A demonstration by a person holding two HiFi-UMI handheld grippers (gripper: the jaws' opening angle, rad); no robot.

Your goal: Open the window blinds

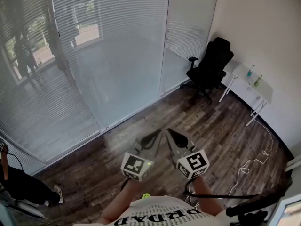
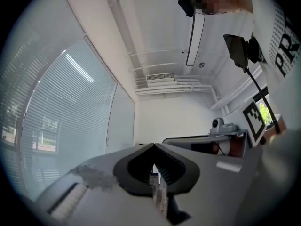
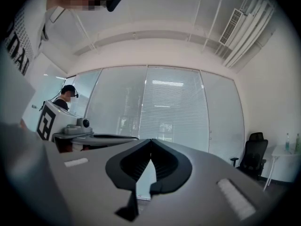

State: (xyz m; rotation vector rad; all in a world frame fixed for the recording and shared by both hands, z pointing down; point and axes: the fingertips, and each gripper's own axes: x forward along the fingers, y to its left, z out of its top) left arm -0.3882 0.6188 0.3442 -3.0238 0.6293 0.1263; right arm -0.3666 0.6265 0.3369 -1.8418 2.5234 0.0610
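So both grippers are held out level, side by side over the wood floor [image 1: 225, 126], tips nearly meeting each other. The left gripper [image 1: 155, 136] has its jaws pinched together at the tip with nothing between them, and its own view shows the same thing [image 2: 153, 146]. Same deal for the right gripper [image 1: 171, 134]: jaws fully closed and empty [image 3: 151, 140]. The marker cubes sit at the back of each one, close to the person's shirt.

The blinds [image 1: 117, 41] are lowered across the big glass panels ahead and off to the left, slats running horizontally, well apart from both grippers. Neither one is touching them. The right gripper view looks straight at them [image 3: 164, 107], and the left gripper view catches them on its left side [image 2: 61, 112].

Further out, a black office chair [image 1: 211, 65] sits in the far corner, just beside a white table [image 1: 263, 91] against the wall with a couple of bottles [image 1: 250, 72] on it. A white cable [image 1: 254, 164] snakes across the floor on the right. Another person [image 1: 23, 187] is at the lower left edge.
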